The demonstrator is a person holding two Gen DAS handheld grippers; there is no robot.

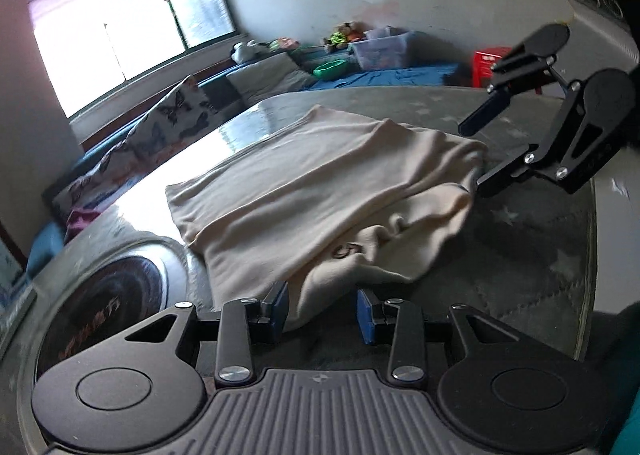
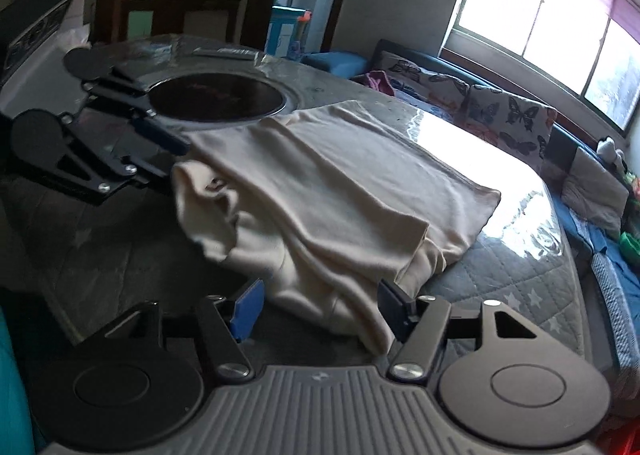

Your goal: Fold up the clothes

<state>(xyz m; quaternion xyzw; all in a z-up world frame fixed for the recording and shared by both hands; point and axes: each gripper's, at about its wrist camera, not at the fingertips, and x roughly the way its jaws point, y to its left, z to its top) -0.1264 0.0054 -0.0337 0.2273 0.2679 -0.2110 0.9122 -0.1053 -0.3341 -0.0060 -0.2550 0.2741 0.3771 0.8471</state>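
Observation:
A cream garment (image 1: 312,191) lies partly folded on the round table, one layer laid over another; it also shows in the right wrist view (image 2: 328,191). My left gripper (image 1: 322,313) is open, its blue pads either side of the garment's near edge. It shows in the right wrist view (image 2: 160,159) at the left end of the cloth. My right gripper (image 2: 322,309) is open with the near hem between its fingers. It shows in the left wrist view (image 1: 478,153) at the right end of the cloth.
The table (image 1: 520,255) has a quilted star-pattern cover under clear plastic and a round black inset (image 2: 218,97). A butterfly-print cushion (image 2: 512,119) and a bench with storage bins (image 1: 380,49) line the window wall. A red stool (image 1: 490,65) stands behind the table.

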